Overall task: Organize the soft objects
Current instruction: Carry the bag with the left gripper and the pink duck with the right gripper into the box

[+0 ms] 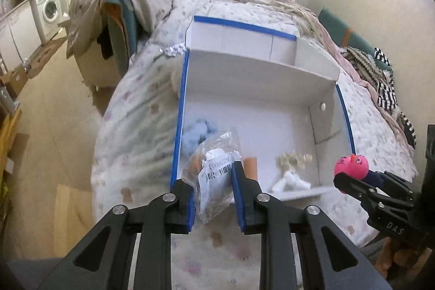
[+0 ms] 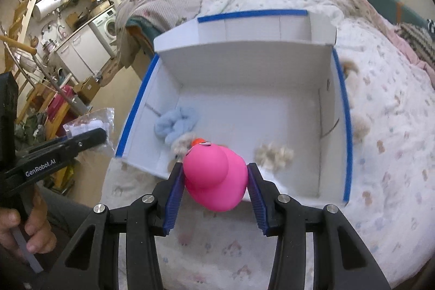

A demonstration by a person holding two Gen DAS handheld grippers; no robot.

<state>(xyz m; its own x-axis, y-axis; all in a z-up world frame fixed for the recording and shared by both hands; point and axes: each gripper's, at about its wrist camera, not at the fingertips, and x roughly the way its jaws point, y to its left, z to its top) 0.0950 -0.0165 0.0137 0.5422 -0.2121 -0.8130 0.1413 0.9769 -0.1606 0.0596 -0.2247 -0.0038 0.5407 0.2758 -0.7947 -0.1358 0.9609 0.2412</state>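
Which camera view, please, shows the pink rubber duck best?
The right wrist view: the pink rubber duck fills the centre, close up, clamped between the right claw pads, head and orange beak visible. The left wrist view shows it small at the right edge, partly hidden by that claw.

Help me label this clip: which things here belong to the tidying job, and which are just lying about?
Job:
- pink duck, in right tool
- plastic bag, in left tool
- white box
- blue cloth, in the box

Lying about:
- bedcover
- washing machine
- striped cloth
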